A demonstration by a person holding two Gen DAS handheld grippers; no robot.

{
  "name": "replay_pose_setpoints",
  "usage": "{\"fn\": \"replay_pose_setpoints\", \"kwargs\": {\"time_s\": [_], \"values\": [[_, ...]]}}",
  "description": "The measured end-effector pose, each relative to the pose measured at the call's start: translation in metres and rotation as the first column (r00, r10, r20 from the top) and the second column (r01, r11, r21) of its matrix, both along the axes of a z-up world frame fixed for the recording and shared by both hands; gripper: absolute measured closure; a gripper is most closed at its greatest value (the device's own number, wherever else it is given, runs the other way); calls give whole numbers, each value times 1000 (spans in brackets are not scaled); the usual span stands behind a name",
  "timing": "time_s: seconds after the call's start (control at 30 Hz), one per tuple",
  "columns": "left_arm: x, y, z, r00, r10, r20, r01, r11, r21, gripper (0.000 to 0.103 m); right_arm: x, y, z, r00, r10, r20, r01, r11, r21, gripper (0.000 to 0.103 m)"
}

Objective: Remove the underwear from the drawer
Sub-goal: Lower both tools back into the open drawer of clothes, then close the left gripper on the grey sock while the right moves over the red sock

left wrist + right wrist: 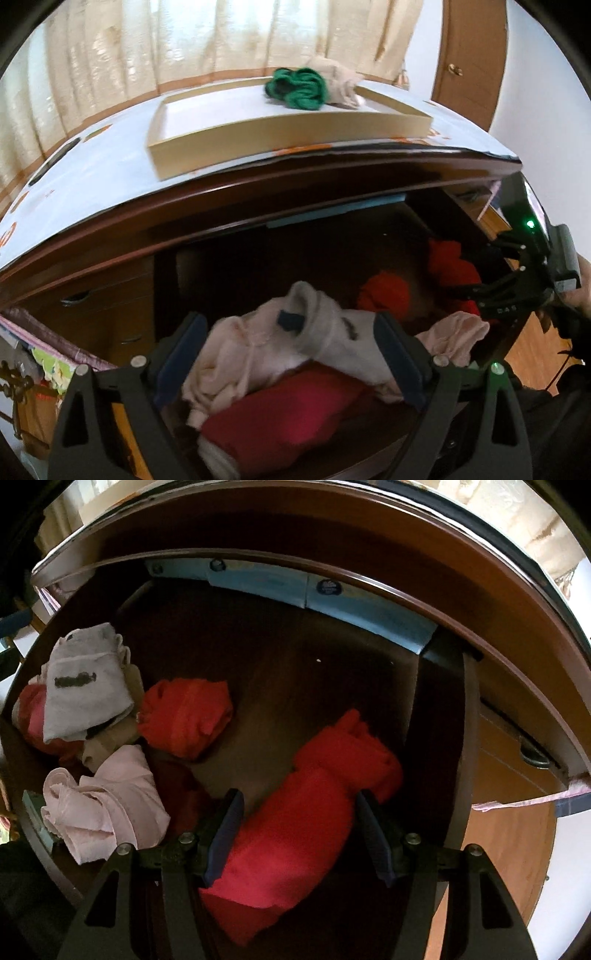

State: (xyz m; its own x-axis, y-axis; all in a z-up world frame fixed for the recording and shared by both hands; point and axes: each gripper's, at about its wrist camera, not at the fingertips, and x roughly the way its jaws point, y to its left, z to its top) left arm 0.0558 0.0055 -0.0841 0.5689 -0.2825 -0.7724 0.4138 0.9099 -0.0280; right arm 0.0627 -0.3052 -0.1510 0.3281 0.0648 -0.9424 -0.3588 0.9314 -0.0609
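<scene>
At the bottom of the right wrist view, the right gripper (299,830) straddles a rolled red underwear (306,830), jaws half open, not yet pinching. The left gripper (291,354) gapes wide over a cream garment (258,354), ready to clamp. 2 pieces (314,88) already sit on the tray (258,140), upper centre.

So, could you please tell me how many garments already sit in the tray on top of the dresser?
2: a green garment and a beige garment beside it, at the tray's far edge.
</scene>
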Motion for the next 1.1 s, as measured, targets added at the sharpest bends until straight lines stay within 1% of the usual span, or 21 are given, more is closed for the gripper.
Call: {"fn": "replay_pose_setpoints", "kwargs": {"time_s": [0.13, 0.2, 0.3, 0.37, 0.4, 0.43, 0.6, 0.63, 0.67, 0.7, 0.73, 0.83, 0.93, 1.0, 1.03, 1.1], "values": [[0, -5, -2, 1000, -18, -6, 18, 1000, 11, 10, -1, 6, -2, 1000, 29, 2, -29, 999, -42, 37], [2, -5, -4, 1000, -14, -24, 14, 1000, 7, 10, -2, 11, -4, 999, 53, -11, -54, 998, -33, 37], [9, -9, -12, 996, -25, -80, 25, 1000, -8, 10, -1, 13, -5, 998, 61, -14, -62, 998, -26, 37], [13, -19, -18, 993, -47, -105, 49, 999, 12, 10, 2, 13, -6, 998, 62, -18, -63, 997, -35, 37], [15, -27, -23, 989, -69, -127, 73, 997, 24, 11, 1, 14, -6, 998, 65, -19, -65, 997, -44, 37], [16, -29, -25, 988, -73, -139, 77, 997, 23, 12, 1, 15, -7, 997, 70, -20, -71, 996, -53, 37], [28, -44, -32, 979, -93, -180, 100, 995, 31, 26, 7, 21, -14, 997, 67, -33, -69, 996, -51, 37], [30, -46, -33, 977, -100, -187, 109, 993, 36, 27, 6, 22, -14, 997, 66, -36, -68, 996, -50, 37], [32, -48, -35, 975, -106, -194, 116, 993, 39, 30, 7, 22, -14, 997, 66, -39, -68, 996, -50, 37], [35, -50, -37, 973, -110, -204, 121, 992, 40, 36, 8, 23, -15, 997, 65, -44, -68, 996, -53, 37], [36, -52, -40, 970, -115, -213, 126, 991, 38, 39, 9, 22, -16, 997, 67, -45, -70, 996, -57, 37], [40, -54, -45, 968, -113, -223, 126, 991, 43, 43, 14, 20, -15, 996, 70, -47, -72, 996, -57, 37], [40, -56, -49, 966, -121, -230, 135, 990, 48, 50, 17, 19, -16, 996, 71, -51, -74, 995, -70, 37], [39, -55, -49, 967, -126, -222, 140, 989, 48, 63, 18, 21, -18, 995, 84, -54, -89, 992, -87, 37], [40, -55, -49, 966, -127, -224, 141, 989, 46, 66, 17, 21, -18, 995, 88, -54, -93, 992, -89, 37], [41, -52, -49, 967, -124, -223, 134, 990, 32, 85, 19, 23, -19, 993, 109, -53, -113, 991, -71, 40]]}}
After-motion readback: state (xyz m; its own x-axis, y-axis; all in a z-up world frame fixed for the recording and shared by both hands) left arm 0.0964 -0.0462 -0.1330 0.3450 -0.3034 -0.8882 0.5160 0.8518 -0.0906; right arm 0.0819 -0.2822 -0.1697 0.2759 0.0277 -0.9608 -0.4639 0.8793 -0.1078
